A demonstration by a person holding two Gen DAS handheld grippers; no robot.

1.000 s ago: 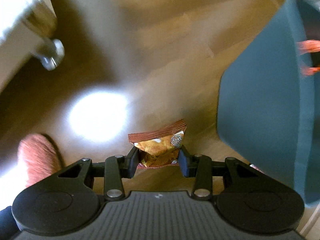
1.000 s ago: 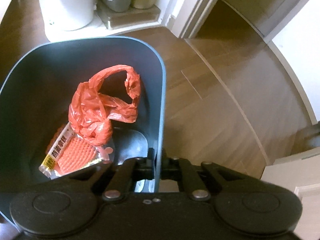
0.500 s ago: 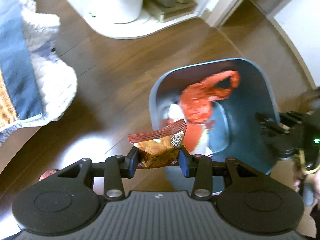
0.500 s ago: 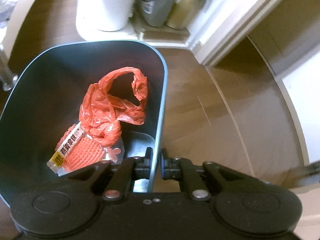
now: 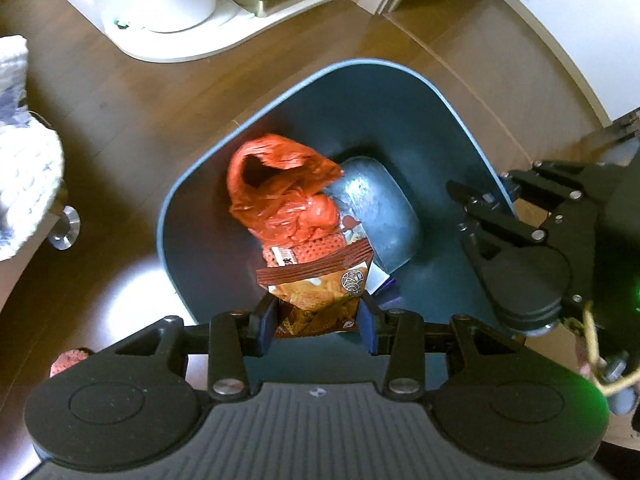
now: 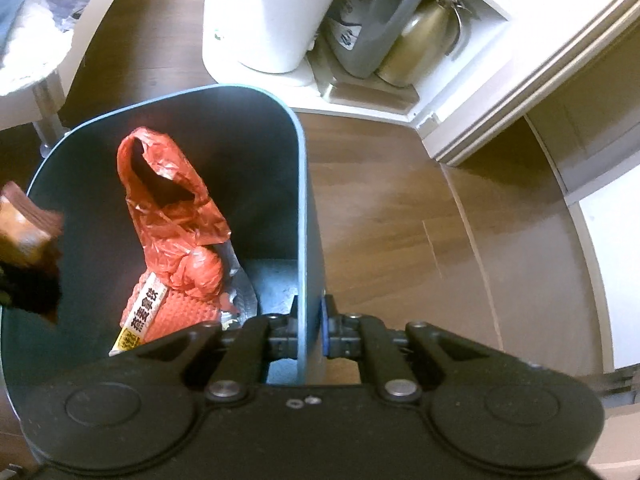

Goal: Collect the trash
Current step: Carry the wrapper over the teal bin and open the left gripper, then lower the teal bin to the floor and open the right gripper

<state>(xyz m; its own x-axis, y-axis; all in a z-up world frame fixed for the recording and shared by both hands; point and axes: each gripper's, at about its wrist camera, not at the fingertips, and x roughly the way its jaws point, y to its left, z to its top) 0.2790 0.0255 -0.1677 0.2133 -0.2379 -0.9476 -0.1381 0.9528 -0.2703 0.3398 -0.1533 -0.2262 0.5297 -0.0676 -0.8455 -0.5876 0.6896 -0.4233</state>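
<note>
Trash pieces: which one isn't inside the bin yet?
The snack packet, pinched by the left gripper above the bin. The red plastic bag and orange mesh pack already lie at the bottom.

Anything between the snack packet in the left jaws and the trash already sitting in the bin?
Nothing: in the left wrist view the snack packet hangs over the bin, with only open air down to the red bag.

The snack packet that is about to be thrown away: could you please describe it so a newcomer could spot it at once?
Find the dark teal bin on the wooden floor; above its near edge, the left gripper is shut on the snack packet. Unlike the red plastic bag and the orange mesh-patterned packet lying inside, it is golden-orange with a dark red crimped top and a round emblem.
</note>
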